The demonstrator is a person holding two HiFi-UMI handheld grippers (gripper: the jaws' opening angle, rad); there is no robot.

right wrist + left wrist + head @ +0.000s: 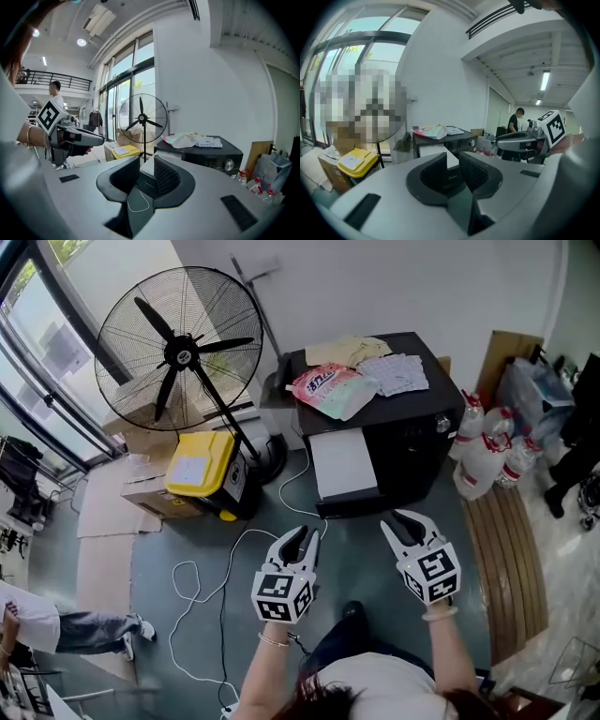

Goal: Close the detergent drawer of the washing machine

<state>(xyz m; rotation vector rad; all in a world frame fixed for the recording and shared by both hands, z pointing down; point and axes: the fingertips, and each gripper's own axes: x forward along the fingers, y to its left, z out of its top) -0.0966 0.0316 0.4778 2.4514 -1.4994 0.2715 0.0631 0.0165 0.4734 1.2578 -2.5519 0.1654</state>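
A black washing machine (412, 442) stands ahead of me, with a knob (442, 423) on its front. A white drawer-like part (341, 465) juts out of its front on the left side, over the floor. Both grippers hover in the air short of it, touching nothing. My left gripper (302, 538) is open and empty, and along its jaws (452, 157) the white part (436, 151) shows beyond them. My right gripper (405, 521) is open and empty too, and its jaws (146, 161) frame the machine's (211, 157) front.
A pink detergent bag (333, 388) and folded cloths lie on the machine's top. A large standing fan (178, 352) and a yellow bin (202, 463) stand to the left. A white cable (216, 587) loops on the floor. Water bottles (487, 456) and a wooden bench (511, 559) are at the right.
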